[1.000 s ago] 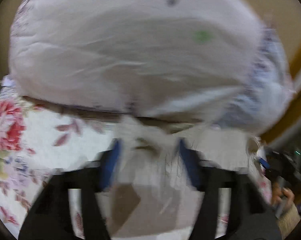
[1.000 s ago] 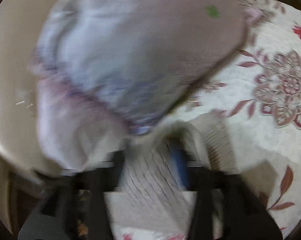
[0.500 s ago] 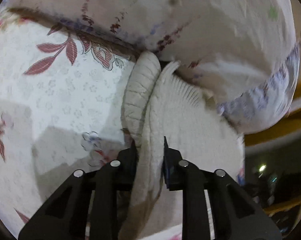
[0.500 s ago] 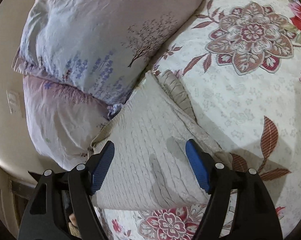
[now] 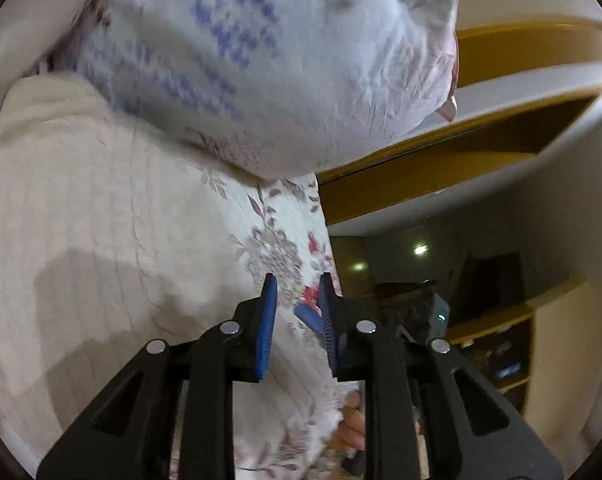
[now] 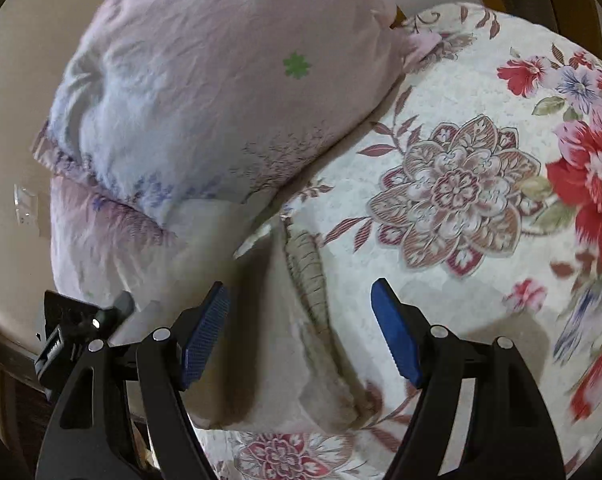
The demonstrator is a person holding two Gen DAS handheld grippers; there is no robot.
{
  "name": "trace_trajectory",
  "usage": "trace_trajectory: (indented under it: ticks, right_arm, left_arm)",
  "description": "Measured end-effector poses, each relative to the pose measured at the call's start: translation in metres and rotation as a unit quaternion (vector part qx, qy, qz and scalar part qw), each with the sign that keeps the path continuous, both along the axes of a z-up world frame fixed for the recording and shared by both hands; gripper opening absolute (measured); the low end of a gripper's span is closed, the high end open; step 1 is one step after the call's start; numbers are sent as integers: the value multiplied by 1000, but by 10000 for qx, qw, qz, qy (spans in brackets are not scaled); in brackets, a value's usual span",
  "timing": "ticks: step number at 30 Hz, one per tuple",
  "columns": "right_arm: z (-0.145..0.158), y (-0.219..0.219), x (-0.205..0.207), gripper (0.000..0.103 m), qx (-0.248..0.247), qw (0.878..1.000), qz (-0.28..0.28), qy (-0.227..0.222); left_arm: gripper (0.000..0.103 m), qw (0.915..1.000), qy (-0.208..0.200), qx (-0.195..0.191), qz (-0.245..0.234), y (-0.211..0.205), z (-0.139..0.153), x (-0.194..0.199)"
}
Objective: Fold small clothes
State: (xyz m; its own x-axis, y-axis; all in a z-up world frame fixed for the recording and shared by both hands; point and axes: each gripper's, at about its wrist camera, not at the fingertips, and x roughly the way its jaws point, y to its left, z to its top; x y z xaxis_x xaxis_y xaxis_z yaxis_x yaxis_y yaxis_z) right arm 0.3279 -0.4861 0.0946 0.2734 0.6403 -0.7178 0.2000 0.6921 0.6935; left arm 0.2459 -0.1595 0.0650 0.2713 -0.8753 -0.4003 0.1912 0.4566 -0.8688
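A folded cream knitted garment (image 5: 101, 216) lies on the floral bedspread (image 5: 285, 248), its far end against a pillow; it also shows in the right wrist view (image 6: 277, 332). My left gripper (image 5: 295, 292) is to the right of the garment, over the bed's edge, its jaws a narrow gap apart with nothing between them. My right gripper (image 6: 301, 300) is open wide and empty, hovering over the garment's ribbed edge (image 6: 307, 264).
Two pale pillows, the upper (image 6: 221, 92) and the lower (image 6: 101, 240), lie stacked at the head of the bed by the headboard (image 6: 5, 152). The left gripper shows at the left of the right wrist view (image 6: 73, 332). Beyond the bed edge are wooden shelving (image 5: 497, 344) and a dim room.
My left gripper has let go of the garment and swung right toward the bed's edge. My right gripper stayed open and shifted slightly over the laid garment.
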Motion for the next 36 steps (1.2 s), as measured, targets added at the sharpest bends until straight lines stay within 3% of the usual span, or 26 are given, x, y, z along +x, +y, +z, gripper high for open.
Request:
trace_trajectory:
  ticks: [1,2,4,5,6,7,9,11,13,14,16,17,18,19,22,24,26,28,29,30,31,32,34,35,36]
  right_arm:
    - [-2,-1,3,80,96,9999,18,82]
    - [-5,-2,7,91,244,9995,46,188]
    - [-12,3,13,96,458,9982,232,321]
    - [-19,10,17,96,565,9965,415,457]
    - [-24,16,20,96,616,9949,562,573]
    - [-31,23,22,96,627,9933,693,676]
    - [-44,43,25,96,554,9892,1029,886]
    - [-53,58,21,96,446,9858,1269,1003]
    - [-56,71,14,80,352,9842,1438,972]
    - [-57,78,8,58,267,9830,1563,921]
    - [-54,82,0,45,206,9844,1578,750]
    - [-51,81,-4,40,363,9857,1476,721]
    - [-47,81,-7,38,418,9869,1410,659]
    - [-41,82,-11,38,440,9876,1396,567]
    - [-23,95,-26,36,560,9867,1494,324]
    - [-17,114,-42,37,612,9816,1789,280]
    - [-19,130,-50,45,260,9763,2118,364]
    - [-11,124,-52,51,-403,9836,1752,151]
    - [-4,115,-51,54,-392,9894,1400,-26]
    - [0,110,-51,54,-316,9923,1191,-153]
    - [4,108,-48,54,-182,9938,1069,-247]
    - [5,115,-45,54,-46,9929,1168,-236]
    - [-2,141,-41,53,-211,9867,1611,-83]
    - [-10,159,-39,28,-654,9787,1945,35]
    - [-14,164,-40,16,-918,9756,1996,16]
  left_arm:
    - [28,9999,-75,-28,123,7,0,-5]
    - [44,9988,-250,154,391,24,3,-13]
    - [65,9913,-410,811,956,55,6,-21]
    - [66,9833,-400,1327,1181,73,1,-23]
    - [67,9794,-268,1591,1212,80,-6,-22]
    - [73,9777,-70,1738,1177,84,-14,-20]
    - [74,9728,450,2063,955,85,-34,-17]
    - [77,9657,447,2476,649,67,-48,-20]
    - [83,9566,164,2863,517,47,-56,-26]
    - [85,9567,105,2859,543,39,-58,-24]
    - [78,9643,105,2553,696,34,-62,-19]
    - [64,9674,119,2440,672,27,-64,-13]
    - [59,9682,156,2398,701,26,-64,-12]
    - [42,9713,84,2267,718,29,-60,-13]
    - [37,9802,-208,1842,699,64,-37,-34]
    - [37,9773,-483,1901,806,80,-22,-51]
    - [43,9655,-667,2374,837,97,-14,-62]
    - [48,9431,-708,3112,931,107,-17,-74]
    - [52,9291,-797,3452,1058,111,-16,-83]
    - [55,9220,-884,3597,1130,117,-14,-90]
    - [67,9132,-988,3747,1259,120,-10,-100]
    - [75,9085,-1055,3816,1335,123,-7,-106]
    - [81,9007,-1217,3909,1454,129,1,-126]
    - [89,8973,-1220,3979,1471,141,-1,-141]
    - [93,8928,-1210,4070,1506,143,-1,-145]
